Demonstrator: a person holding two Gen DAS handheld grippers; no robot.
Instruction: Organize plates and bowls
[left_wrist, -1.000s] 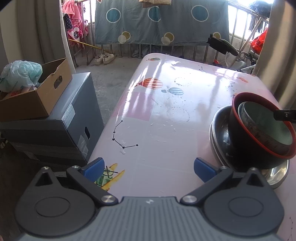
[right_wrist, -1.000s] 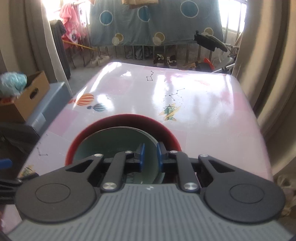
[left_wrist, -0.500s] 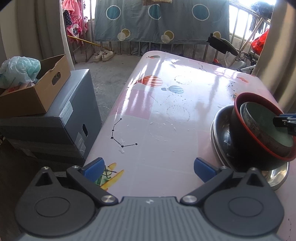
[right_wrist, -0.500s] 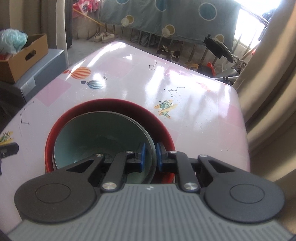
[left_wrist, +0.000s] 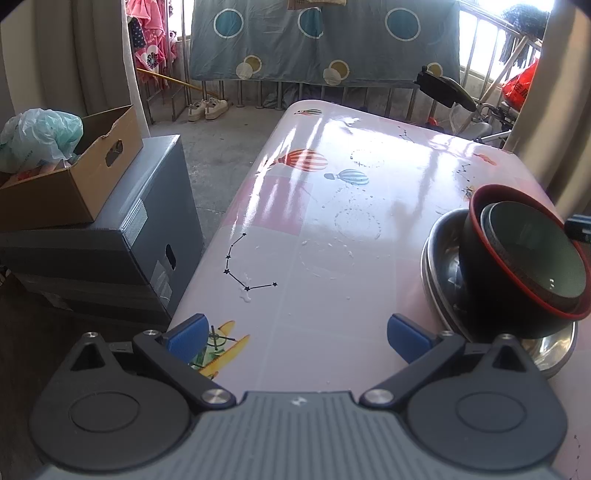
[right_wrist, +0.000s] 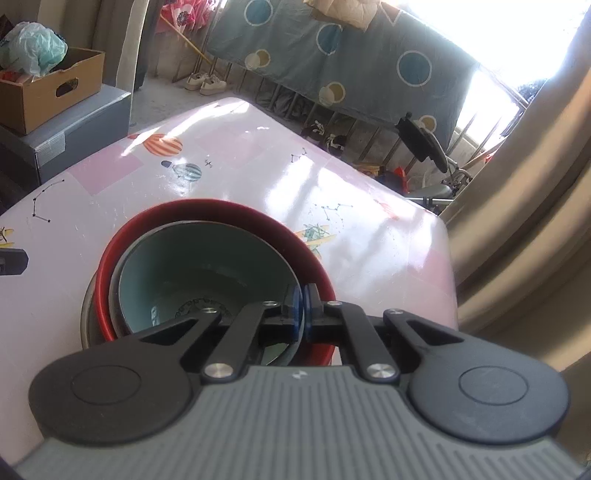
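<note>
A teal-lined bowl (right_wrist: 207, 273) sits nested inside a red-rimmed black bowl (right_wrist: 258, 218), which rests on stacked steel plates (left_wrist: 439, 258) at the table's right side. My right gripper (right_wrist: 302, 310) is shut on the teal bowl's near rim. In the left wrist view the teal bowl (left_wrist: 535, 251) sits in the red-rimmed bowl (left_wrist: 491, 288), with the right gripper's tip at the frame's right edge. My left gripper (left_wrist: 295, 332) is open and empty above the table's near left part, left of the stack.
The pink patterned table (left_wrist: 332, 221) stretches away ahead. A grey box (left_wrist: 122, 236) with a cardboard box (left_wrist: 77, 177) stands on the floor to the left. A beige curtain (right_wrist: 524, 206) hangs close on the right. A railing with hung cloth (left_wrist: 321, 40) is beyond.
My right gripper has tilted and lowered the teal bowl deeper into the red-rimmed bowl, its view swinging left. The left gripper has barely shifted.
</note>
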